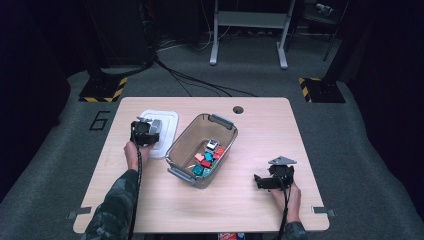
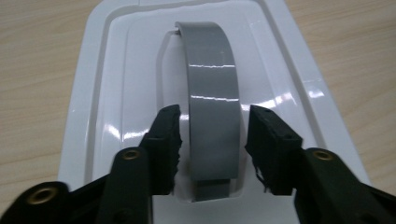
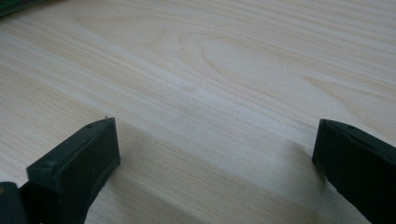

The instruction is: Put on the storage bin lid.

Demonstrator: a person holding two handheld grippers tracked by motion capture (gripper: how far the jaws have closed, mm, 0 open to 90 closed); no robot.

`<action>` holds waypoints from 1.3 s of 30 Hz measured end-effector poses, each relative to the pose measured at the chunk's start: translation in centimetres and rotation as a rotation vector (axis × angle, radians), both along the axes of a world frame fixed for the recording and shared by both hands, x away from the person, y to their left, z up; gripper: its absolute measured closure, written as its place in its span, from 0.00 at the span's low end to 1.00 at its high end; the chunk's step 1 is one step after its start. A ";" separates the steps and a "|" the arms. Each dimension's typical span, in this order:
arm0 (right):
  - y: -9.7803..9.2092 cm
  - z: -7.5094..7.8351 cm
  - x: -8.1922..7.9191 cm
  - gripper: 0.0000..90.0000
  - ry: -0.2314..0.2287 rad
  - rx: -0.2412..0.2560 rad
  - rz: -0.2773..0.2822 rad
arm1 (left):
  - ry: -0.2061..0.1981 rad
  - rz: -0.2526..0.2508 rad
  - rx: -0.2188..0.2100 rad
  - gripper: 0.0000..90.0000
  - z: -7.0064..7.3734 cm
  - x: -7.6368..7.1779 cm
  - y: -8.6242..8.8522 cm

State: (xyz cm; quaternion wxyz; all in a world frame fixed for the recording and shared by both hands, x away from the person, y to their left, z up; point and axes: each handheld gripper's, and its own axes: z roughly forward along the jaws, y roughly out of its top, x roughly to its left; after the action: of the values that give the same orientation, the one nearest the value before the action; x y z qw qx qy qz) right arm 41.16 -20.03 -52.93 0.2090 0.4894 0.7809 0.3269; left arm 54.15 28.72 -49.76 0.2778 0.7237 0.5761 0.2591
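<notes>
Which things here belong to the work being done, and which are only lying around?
In the job:
white lid with grey handle
left gripper, jaws open around the handle
clear bin holding coloured blocks

Standing by:
right gripper, open over bare table
floor cables

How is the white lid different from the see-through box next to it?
The white lid lies flat on the table; the clear box stands tall with open walls. The lid is solid white with one grey handle across its middle; the box is see-through, with a grey latch at each end. The lid carries nothing, the box holds small coloured toys. The left hand-held gripper straddles the lid's handle, jaws apart. Both share a rounded rectangular shape.
</notes>
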 end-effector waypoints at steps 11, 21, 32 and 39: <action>0.0 0.0 0.0 0.00 -0.001 0.000 0.001 | -0.004 -0.037 -0.029 0.75 -0.1 -1.3 1.0; 0.0 0.0 0.0 0.00 -0.002 -0.001 -0.001 | -0.012 -0.094 -0.046 0.75 -0.3 -4.4 2.4; 0.0 0.0 0.0 0.00 -0.001 -0.001 0.000 | 0.000 -0.063 -0.049 0.49 1.2 -2.3 1.8; 0.0 0.0 0.0 0.01 -0.002 0.000 0.001 | 0.042 -0.061 0.006 0.74 0.4 -1.7 1.1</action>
State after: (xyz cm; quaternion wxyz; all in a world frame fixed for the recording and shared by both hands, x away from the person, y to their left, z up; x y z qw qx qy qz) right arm 41.15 -19.99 -52.93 0.2095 0.4889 0.7809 0.3275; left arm 52.50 29.84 -49.39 0.2711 0.7470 0.5588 0.2372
